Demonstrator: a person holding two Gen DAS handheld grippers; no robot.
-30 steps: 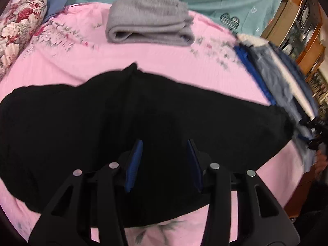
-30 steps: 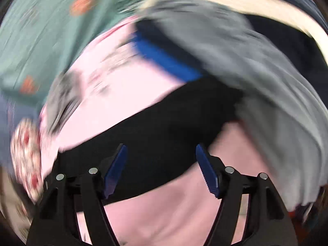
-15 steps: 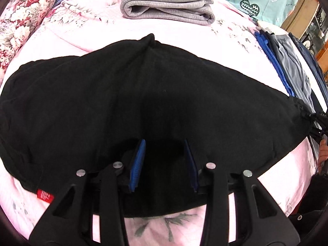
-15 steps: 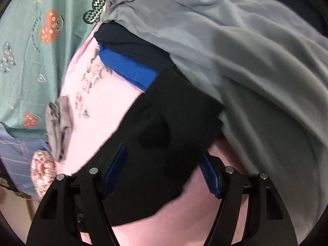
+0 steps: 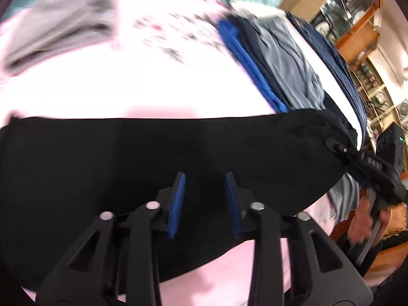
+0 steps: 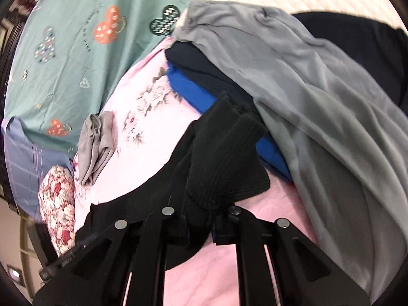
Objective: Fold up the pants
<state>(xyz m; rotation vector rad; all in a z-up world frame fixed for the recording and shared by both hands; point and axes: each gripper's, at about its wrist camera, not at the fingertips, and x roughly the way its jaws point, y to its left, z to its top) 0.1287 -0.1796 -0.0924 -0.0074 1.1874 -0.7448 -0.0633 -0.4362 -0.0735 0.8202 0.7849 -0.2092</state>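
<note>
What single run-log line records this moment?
right gripper: shut on black pants cuff | left gripper: open over pants | fold: unfinished

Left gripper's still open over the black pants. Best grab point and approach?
Probably the near long edge of the black pants, just ahead of the left gripper, coming in low from the near side. The cloth lies flat on the pink sheet, so only an edge offers a pinch. The right gripper already clamps the ribbed end.

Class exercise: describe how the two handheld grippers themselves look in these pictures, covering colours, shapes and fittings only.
The left gripper is matte black, with triangular cut-outs in its frame, round silver bolt heads at the joints, and blue ribbed pads lining the jaws. The right gripper has the same black frame and silver bolts; its pads are hidden.
</note>
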